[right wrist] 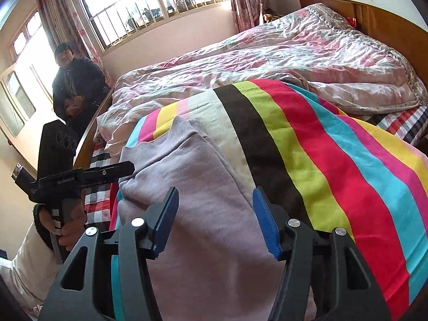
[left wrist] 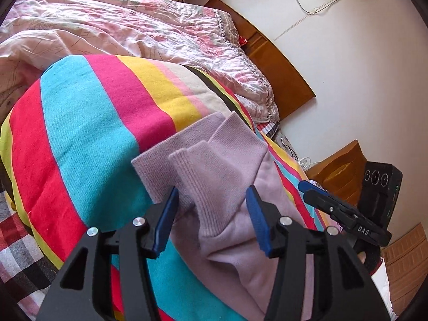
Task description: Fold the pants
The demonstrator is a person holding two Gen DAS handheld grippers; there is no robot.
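Across a wide bed (right wrist: 396, 131), we see a striped blanket (left wrist: 88, 139) in red, turquoise, pink and yellow spread beside a crumpled pink floral quilt (right wrist: 267, 53), with a wooden headboard (left wrist: 278, 61) against the wall. On the blanket lie the lilac pants (right wrist: 203, 192), soft knit fabric with ribbed cuffs (left wrist: 203, 155) lying one over the other at the far end. We judge them light, limp and prone to slump, so a hold on the thicker ribbed cuffs or on a folded edge should carry them best, both layers pinched together. Our left gripper (left wrist: 212, 214) stands wide open over the cuffs, its blue pads on either side of the cloth without clamping it. Our right gripper (right wrist: 215, 219) is likewise spread open above the broader body of the pants, holding nothing. Near the window (right wrist: 149, 2) a bystander in a dark coat (right wrist: 76, 85) stands well apart; the quilt crowds the far side, though nothing lies on the pants themselves
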